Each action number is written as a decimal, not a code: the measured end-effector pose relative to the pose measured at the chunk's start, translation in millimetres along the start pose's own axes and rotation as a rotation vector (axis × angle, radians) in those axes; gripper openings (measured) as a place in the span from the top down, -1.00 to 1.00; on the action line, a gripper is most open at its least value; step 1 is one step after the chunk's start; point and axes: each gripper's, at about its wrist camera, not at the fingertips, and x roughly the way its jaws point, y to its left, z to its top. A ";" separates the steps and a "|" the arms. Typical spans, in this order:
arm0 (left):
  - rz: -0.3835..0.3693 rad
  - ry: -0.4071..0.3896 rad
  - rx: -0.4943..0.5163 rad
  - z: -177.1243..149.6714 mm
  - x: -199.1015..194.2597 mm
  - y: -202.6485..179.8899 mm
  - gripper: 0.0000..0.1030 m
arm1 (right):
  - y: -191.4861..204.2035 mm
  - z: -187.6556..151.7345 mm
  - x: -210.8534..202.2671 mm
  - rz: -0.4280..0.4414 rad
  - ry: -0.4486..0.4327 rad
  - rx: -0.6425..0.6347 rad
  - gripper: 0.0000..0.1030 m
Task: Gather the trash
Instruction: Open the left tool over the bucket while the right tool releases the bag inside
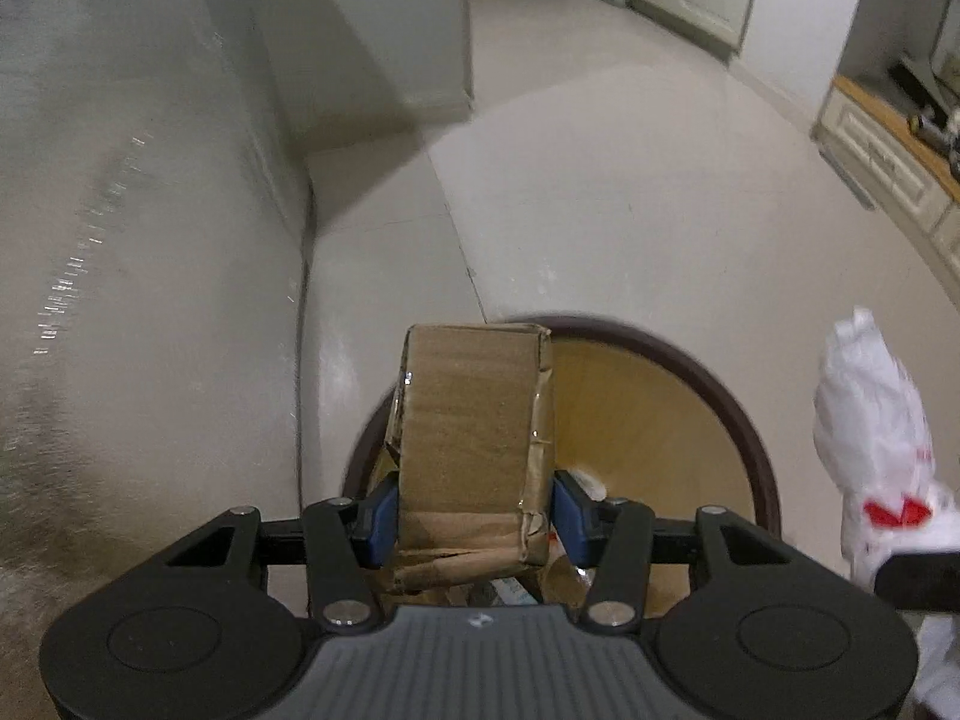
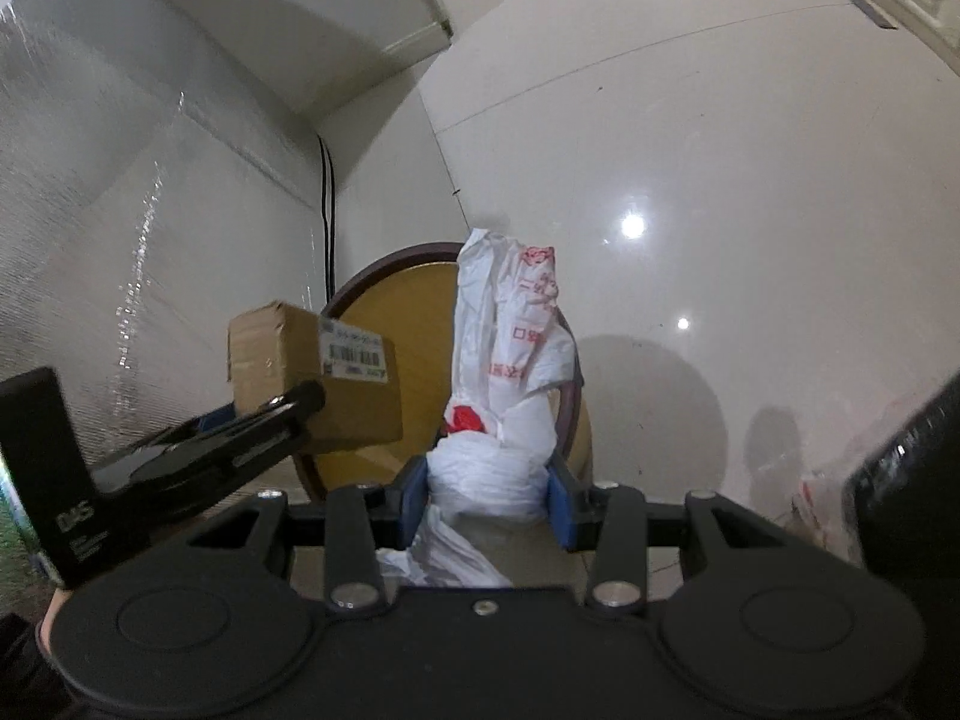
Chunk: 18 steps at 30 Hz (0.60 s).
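The cardboard box (image 2: 312, 384) carries a barcode label with unreadable digits; the plastic bag (image 2: 516, 348) bears illegible red print.

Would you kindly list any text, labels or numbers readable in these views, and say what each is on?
White label on the cardboard box: a barcode and digits, too blurred to read.
Red print on the white plastic bag: Chinese characters, too crumpled to read.
Black body of the left claw: pale lettering, unreadable.

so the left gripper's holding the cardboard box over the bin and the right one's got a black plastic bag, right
Not quite: the plastic bag in the right gripper is white with red print, as the right wrist view shows. The left gripper does hold the cardboard box over the bin.
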 end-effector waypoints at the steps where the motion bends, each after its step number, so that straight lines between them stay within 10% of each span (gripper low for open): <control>1: -0.012 0.020 0.008 -1.2 5.1 -1.1 -0.03 | 1.4 4.2 5.5 -0.001 0.004 -0.008 0.17; 10: -0.007 0.050 -0.072 -24.3 6.6 21.4 -0.57 | 13.5 35.7 54.7 0.078 0.061 -0.073 0.08; 13: -0.001 0.050 -0.079 -27.2 -0.8 23.0 -0.57 | 20.3 40.6 61.1 0.089 0.070 -0.096 -0.55; 18: -0.007 0.060 -0.096 -30.4 -14.5 20.9 -0.58 | 22.8 33.4 54.2 0.036 0.071 -0.145 -0.60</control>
